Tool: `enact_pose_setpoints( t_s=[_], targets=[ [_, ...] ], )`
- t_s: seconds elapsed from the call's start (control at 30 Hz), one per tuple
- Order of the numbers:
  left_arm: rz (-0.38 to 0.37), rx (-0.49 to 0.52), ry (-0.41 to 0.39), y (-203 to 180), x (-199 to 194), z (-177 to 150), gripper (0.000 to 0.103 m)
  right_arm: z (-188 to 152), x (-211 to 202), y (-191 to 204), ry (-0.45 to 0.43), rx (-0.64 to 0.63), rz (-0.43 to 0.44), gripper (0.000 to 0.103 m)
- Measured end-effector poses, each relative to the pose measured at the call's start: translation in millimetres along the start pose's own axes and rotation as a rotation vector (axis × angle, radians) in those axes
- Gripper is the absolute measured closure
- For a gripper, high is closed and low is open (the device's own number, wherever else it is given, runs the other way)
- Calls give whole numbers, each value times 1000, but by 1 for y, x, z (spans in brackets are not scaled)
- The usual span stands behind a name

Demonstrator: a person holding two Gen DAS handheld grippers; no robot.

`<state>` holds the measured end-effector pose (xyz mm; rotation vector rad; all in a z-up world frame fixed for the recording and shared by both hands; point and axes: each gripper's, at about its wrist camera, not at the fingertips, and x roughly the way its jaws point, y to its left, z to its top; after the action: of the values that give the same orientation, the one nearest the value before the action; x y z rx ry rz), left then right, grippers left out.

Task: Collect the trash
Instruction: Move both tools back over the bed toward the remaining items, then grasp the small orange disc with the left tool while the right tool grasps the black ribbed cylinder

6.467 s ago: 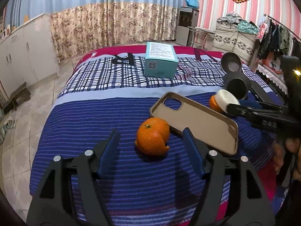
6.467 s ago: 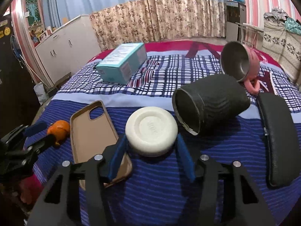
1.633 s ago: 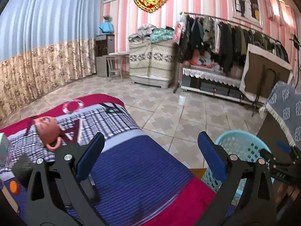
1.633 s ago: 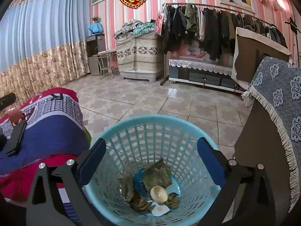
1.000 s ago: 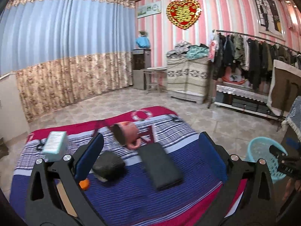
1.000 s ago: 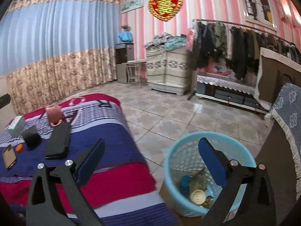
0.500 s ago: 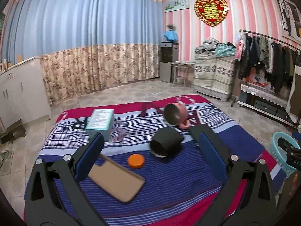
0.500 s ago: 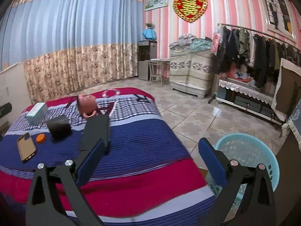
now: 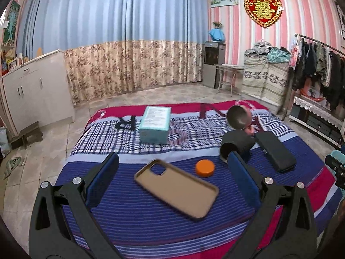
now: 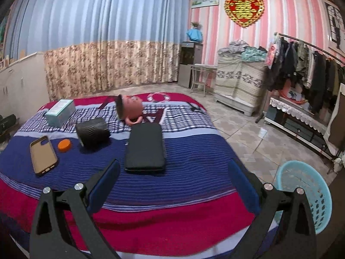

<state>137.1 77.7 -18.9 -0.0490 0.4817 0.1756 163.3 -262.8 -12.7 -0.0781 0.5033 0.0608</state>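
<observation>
My left gripper (image 9: 171, 177) is open and empty, held above the near side of the bed. A small orange round lid (image 9: 205, 167) lies on the blue striped blanket just ahead of it; it also shows in the right wrist view (image 10: 64, 145). My right gripper (image 10: 172, 183) is open and empty, above the bed's red foot edge. The light-blue plastic trash basket (image 10: 307, 196) stands on the floor at the lower right, its inside hidden from here.
On the bed lie a tan phone case (image 9: 175, 187), a teal box (image 9: 154, 124), a black cylinder on its side (image 9: 236, 144), a pink mug (image 10: 129, 108) and a flat black case (image 10: 145, 149). White cabinets (image 9: 32, 92) stand left, a clothes rack (image 10: 306, 64) right.
Both grippers swung from the basket back toward the bed. The orange fruit and the white round object that lay on the bed are gone from it; an orange lid now shows.
</observation>
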Motion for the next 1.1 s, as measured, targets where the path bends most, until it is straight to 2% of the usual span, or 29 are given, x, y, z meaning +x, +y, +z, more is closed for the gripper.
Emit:
enact_pose_setpoints(
  t_s=[0.2, 0.3, 0.6, 0.9, 1.0, 1.07, 1.1],
  targets=[
    [25, -7, 54, 18, 25, -11, 6, -1, 23, 28, 35, -39, 47, 6],
    [11, -10, 86, 22, 33, -17, 6, 4, 37, 44, 42, -67, 81, 6],
    [41, -48, 100, 43, 53, -24, 6, 17, 97, 98, 120, -117, 240, 5],
    [36, -84, 117, 49, 67, -21, 6, 32, 151, 139, 188, -187, 297, 5],
    [29, -62, 117, 42, 68, -20, 6, 37, 162, 142, 199, -167, 361, 5],
    [31, -43, 121, 37, 70, -19, 6, 40, 164, 145, 193, -167, 386, 6],
    [29, -36, 124, 34, 71, -18, 6, 39, 164, 147, 192, -171, 391, 14]
  ],
)
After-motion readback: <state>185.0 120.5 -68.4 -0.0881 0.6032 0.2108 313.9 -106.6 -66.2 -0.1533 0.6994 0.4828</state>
